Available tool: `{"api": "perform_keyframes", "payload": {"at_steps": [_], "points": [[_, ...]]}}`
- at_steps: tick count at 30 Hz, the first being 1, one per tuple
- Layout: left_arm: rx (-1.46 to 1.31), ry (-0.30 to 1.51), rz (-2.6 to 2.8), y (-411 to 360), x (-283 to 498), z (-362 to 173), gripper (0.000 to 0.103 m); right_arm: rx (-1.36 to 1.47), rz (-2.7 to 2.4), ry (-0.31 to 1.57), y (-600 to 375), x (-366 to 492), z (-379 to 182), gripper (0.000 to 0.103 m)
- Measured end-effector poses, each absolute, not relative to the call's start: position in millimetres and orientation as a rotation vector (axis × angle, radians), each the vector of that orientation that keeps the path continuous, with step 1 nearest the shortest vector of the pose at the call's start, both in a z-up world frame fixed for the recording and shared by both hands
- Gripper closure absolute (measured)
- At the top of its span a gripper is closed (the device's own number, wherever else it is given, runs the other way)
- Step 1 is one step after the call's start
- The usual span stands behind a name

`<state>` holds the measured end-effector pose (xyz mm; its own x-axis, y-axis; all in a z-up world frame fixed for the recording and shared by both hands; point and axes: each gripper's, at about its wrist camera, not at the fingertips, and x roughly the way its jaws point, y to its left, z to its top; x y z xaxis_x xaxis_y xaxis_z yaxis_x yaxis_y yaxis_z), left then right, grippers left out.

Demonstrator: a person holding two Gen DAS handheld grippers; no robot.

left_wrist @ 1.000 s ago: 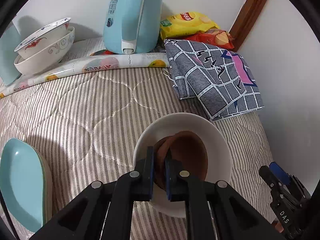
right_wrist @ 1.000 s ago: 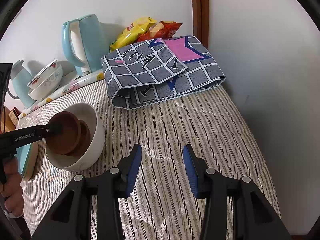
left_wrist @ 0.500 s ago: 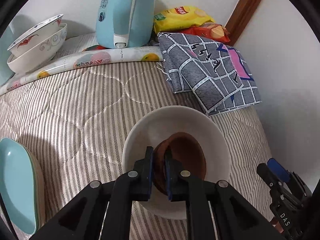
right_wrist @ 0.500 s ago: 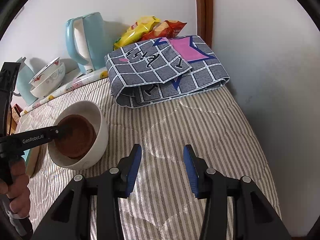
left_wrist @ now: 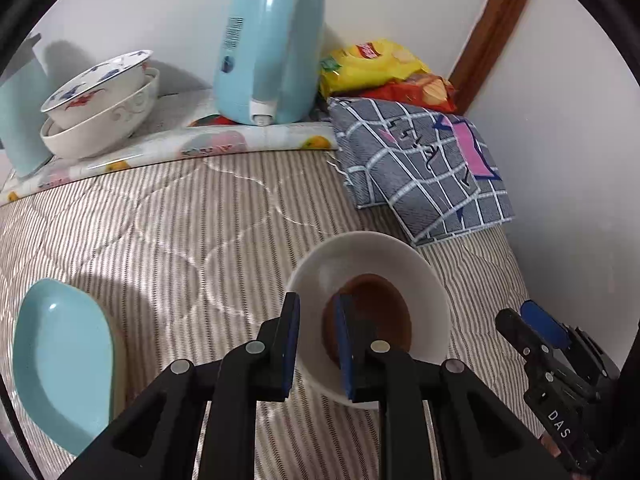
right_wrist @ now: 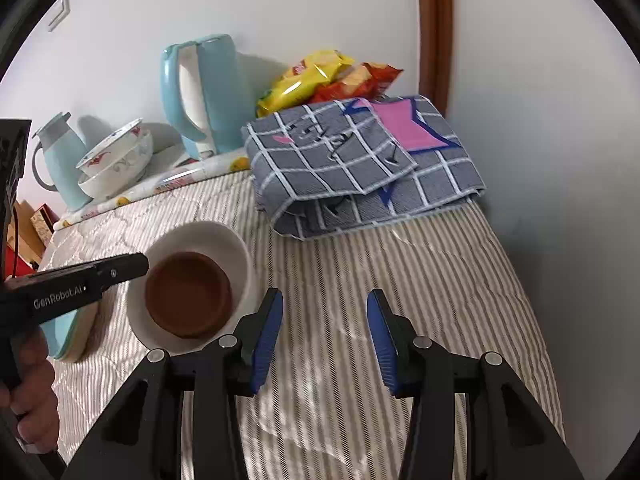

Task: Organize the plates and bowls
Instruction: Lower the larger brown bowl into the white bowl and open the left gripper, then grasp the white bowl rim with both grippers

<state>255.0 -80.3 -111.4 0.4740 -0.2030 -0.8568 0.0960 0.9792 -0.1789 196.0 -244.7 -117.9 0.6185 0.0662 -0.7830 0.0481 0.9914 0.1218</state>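
At the bottom of the left wrist view, the left hand-held gripper (left_wrist: pixel 316 330) stands parted, gripping nothing, at the near rim of a white bowl (left_wrist: pixel 320 268) on the striped quilt (left_wrist: pixel 160 232); a brown bowl (left_wrist: pixel 380 312) sits nested inside. The right hand-held gripper (right_wrist: pixel 324 338) hangs wide apart over bare quilt, lower centre of its view. A blue plate (left_wrist: pixel 60 356) lies lower left. Farther back, upper left, two patterned bowls (left_wrist: pixel 100 100) sit stacked (the top one tilted) beside a blue kettle (left_wrist: pixel 268 48); a folded checked cloth (left_wrist: pixel 420 160) lies right.

glossy white bowl (left_wrist: pixel 384 252), matt brown bowl (right_wrist: pixel 188 294)
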Motion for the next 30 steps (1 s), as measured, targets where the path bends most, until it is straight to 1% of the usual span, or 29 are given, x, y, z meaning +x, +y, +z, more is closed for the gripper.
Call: {"api": "perform_keyframes", "payload": {"at_steps": [5,8,10,19,20,22,26,30], "points": [[-0.109,1.081,-0.154,-69.0,258.5,-115.8,0.086,0.101,0.017,0.869,-231.6,205.5,-113.4,0.060],[-0.125,1.092,-0.157,-65.0,259.0,-120.2,0.086,0.099,0.034,0.902,-226.0,213.9,-118.9,0.059],[-0.127,1.099,-0.160,-64.8,259.3,-123.0,0.086,0.132,0.068,0.960,-224.7,220.8,-126.7,0.060],[-0.123,1.129,-0.162,-66.2,264.8,-136.4,0.085,0.132,0.070,1.010,-217.2,234.3,-142.2,0.059],[-0.119,1.133,-0.162,-67.1,265.4,-137.3,0.085,0.124,0.074,1.016,-215.1,236.7,-144.4,0.060],[-0.101,1.137,-0.156,-69.5,266.8,-139.4,0.078,0.092,0.079,1.030,-209.1,240.7,-148.5,0.060],[-0.085,1.145,-0.142,-70.3,271.1,-144.7,0.078,0.065,0.079,1.052,-204.0,246.0,-155.2,0.060],[-0.069,1.161,-0.130,-72.8,276.1,-151.4,0.073,0.074,0.088,1.087,-204.7,251.8,-163.8,0.060]]}}
